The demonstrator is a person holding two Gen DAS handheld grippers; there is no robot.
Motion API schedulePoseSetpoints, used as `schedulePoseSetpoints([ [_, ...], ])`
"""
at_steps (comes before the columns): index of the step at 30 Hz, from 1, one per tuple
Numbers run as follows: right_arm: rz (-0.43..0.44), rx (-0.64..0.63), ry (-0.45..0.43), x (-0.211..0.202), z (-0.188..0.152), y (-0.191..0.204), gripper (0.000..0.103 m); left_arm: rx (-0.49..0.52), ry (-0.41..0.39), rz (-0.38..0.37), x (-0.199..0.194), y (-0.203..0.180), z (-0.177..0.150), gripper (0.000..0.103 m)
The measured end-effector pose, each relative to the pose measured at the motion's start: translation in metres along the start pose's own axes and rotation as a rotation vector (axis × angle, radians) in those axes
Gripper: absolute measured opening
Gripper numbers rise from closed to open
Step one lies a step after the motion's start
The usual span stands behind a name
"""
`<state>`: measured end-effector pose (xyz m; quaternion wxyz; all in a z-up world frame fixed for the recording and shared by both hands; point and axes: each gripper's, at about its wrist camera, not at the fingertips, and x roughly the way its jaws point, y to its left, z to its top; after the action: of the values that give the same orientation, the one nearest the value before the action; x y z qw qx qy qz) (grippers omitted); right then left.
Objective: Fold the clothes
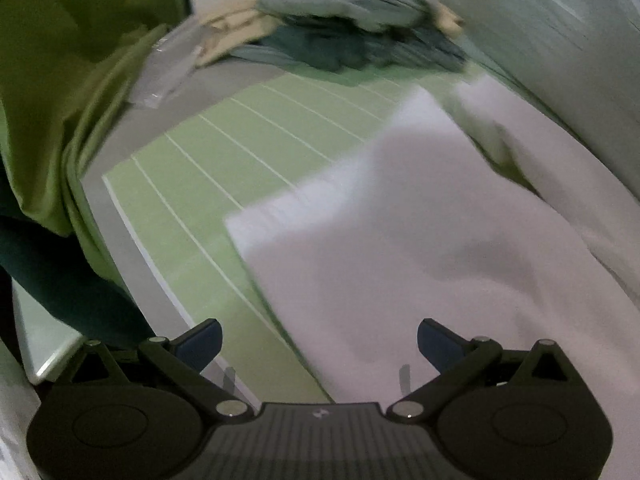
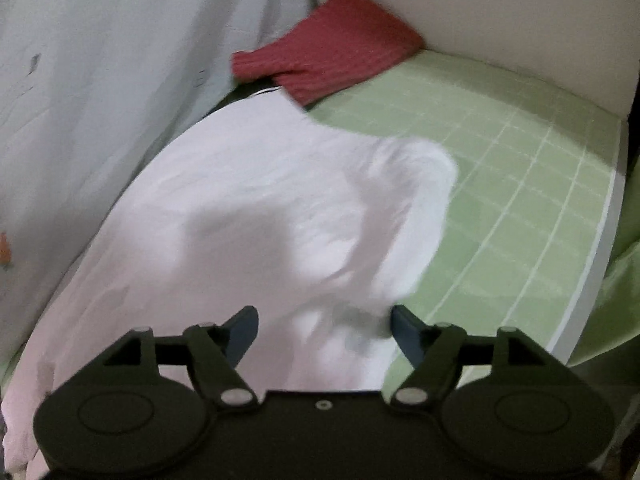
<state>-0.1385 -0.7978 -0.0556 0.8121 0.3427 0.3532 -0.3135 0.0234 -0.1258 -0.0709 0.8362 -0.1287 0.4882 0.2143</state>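
Folding looks barely begun, as we judge it: the white garment (image 1: 420, 248) lies spread across the green gridded cutting mat (image 1: 224, 168), filling the centre and right of the left wrist view and the centre and left of the right wrist view (image 2: 248, 216), with one straight edge laid out but soft wrinkles and a rumpled lobe toward the right of the right wrist view. We see no finished fold in it, though blur keeps us from being sure of every layer. Our left tongs (image 1: 319, 342) stand wide apart at the bottom of the frame, holding nothing, poised over the cloth's near edge. Our right tongs (image 2: 323, 334) are likewise apart, with bunched white fabric lying between the blue pads (image 2: 406, 334), not clamped. More work waits: a heap of grey-green and dark clothes (image 1: 352, 28) sits at the upper middle of the left wrist view, a red ribbed piece (image 2: 324, 64) at the upper middle of the right wrist view, and green fabric (image 1: 60, 92) hangs at left.
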Motion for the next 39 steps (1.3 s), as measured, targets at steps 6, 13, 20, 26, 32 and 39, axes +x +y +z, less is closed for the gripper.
schedulePoseSetpoints([
  [6, 0.02, -0.013, 0.019, -0.018, -0.047, 0.048, 0.075, 0.01, 0.052, -0.024, 0.039, 0.033, 0.037, 0.091],
  [13, 0.048, -0.029, 0.042, -0.028, -0.104, 0.101, 0.075, 0.128, 0.034, -0.128, 0.047, 0.042, 0.046, 0.012],
  [20, 0.067, -0.082, 0.092, -0.01, -0.143, 0.147, 0.075, 0.129, -0.061, -0.132, 0.023, 0.086, 0.053, 0.007],
  [26, 0.053, -0.182, 0.155, 0.007, -0.166, 0.18, 0.075, 0.068, 0.021, -0.106, 0.038, 0.12, 0.053, 0.021],
  [32, 0.055, -0.195, 0.156, 0.012, -0.163, 0.187, 0.075, 0.136, -0.079, -0.188, 0.038, 0.097, 0.094, 0.061],
  [39, 0.008, -0.175, 0.119, 0.016, -0.166, 0.203, 0.077, 0.327, -0.085, -0.298, 0.076, 0.021, 0.149, 0.068],
])
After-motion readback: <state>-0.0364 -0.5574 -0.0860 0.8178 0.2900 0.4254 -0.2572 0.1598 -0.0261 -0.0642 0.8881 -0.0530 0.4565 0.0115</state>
